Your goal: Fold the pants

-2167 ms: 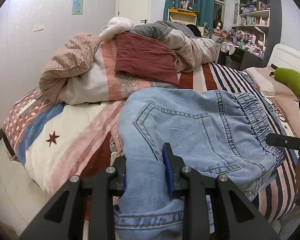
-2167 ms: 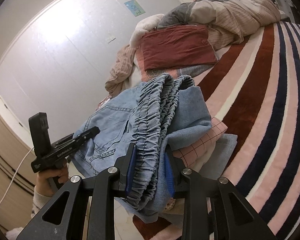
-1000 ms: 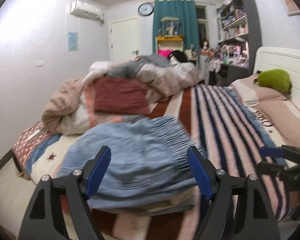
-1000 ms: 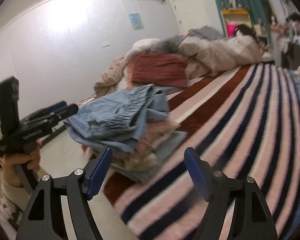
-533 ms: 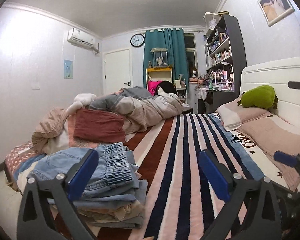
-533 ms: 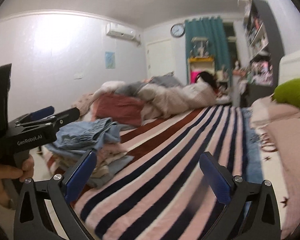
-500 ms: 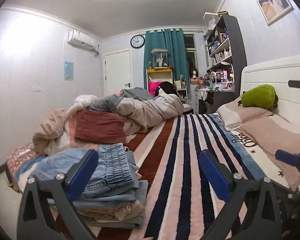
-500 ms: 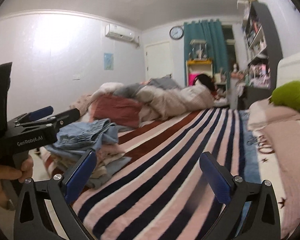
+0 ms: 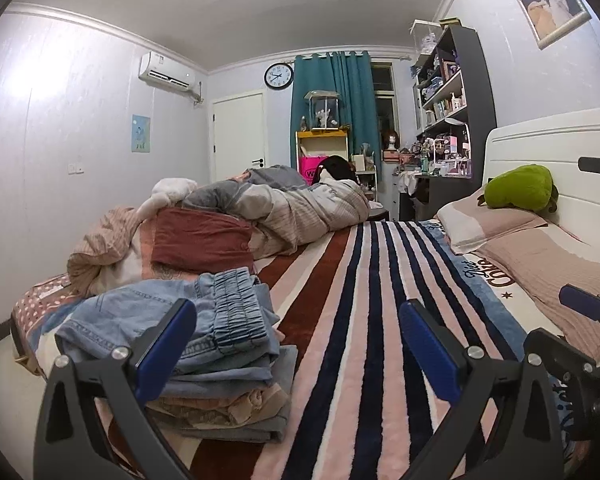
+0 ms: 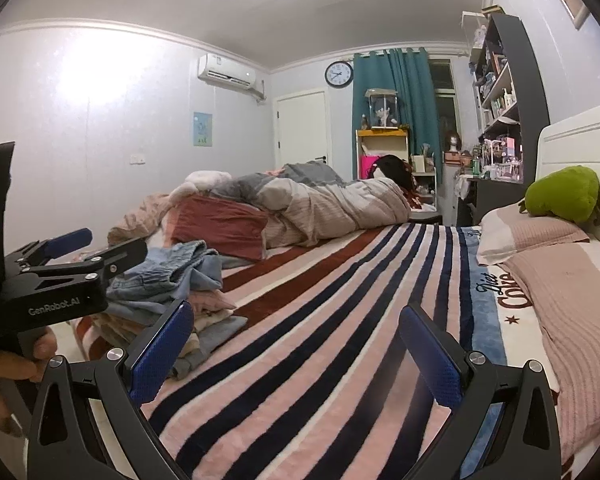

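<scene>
Change since earlier: both grippers gripped the jeans a couple of seconds back; they have since let go and pulled away, with almost nothing shifting over the last half second.
Left gripper [image 9: 298, 338]: blue-padded fingers spread wide, nothing between them, held above the bed's near edge.
Right gripper [image 10: 296, 340]: released too, jaws wide apart over the striped blanket [image 10: 340, 320].
Jeans [image 9: 172, 320]: folded, light blue denim, gathered elastic waistband uppermost, lying on top of a stack of folded clothes [image 9: 224, 404] at the bed's left near corner.
Writing: "GenRobot.AI" on the body of the left gripper as seen from the right wrist camera; cursive lettering along the blue border by the pillows, only partly readable.
Surface: a bed covered with a blanket striped pink, navy, white and rust.
Room: pale walls, an air conditioner [image 9: 166, 72] high on the left wall, a round wall clock [image 9: 278, 76] beside a teal curtain [image 9: 334, 96], a white door, dark shelving [image 9: 452, 92] crowded with small items.
Nearby: a heap of rumpled bedding [image 9: 260, 208] behind the stack; a green plush toy [image 9: 518, 188] resting on the pillows [image 9: 496, 224] by the white headboard.
</scene>
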The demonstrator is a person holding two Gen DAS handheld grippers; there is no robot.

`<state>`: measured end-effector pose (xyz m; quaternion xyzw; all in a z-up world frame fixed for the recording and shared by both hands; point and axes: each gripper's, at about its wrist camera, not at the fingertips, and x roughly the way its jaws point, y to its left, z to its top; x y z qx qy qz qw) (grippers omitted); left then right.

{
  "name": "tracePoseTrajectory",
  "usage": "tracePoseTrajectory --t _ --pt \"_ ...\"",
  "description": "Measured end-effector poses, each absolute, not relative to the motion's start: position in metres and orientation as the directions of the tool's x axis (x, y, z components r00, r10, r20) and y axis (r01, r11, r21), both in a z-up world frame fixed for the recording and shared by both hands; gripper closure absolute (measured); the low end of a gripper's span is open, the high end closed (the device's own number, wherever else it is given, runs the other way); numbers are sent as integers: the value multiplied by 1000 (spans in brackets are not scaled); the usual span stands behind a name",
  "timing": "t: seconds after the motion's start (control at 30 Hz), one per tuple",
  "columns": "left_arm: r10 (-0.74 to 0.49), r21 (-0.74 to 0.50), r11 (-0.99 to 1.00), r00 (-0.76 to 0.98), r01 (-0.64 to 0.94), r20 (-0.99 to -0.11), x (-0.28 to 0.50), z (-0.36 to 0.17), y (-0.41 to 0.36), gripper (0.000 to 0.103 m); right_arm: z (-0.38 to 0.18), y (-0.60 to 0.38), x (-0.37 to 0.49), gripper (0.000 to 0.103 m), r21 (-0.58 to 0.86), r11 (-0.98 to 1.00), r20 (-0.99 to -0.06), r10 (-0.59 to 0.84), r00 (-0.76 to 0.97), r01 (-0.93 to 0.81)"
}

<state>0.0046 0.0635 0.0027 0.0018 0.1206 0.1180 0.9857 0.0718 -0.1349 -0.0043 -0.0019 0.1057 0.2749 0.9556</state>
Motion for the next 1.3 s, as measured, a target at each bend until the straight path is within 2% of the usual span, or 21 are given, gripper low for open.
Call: tracePoseTrajectory --t 1.3 --pt "232 17 972 945 -235 -230 -2 4 62 3 -3 -133 58 1 14 863 -172 500 849 -505"
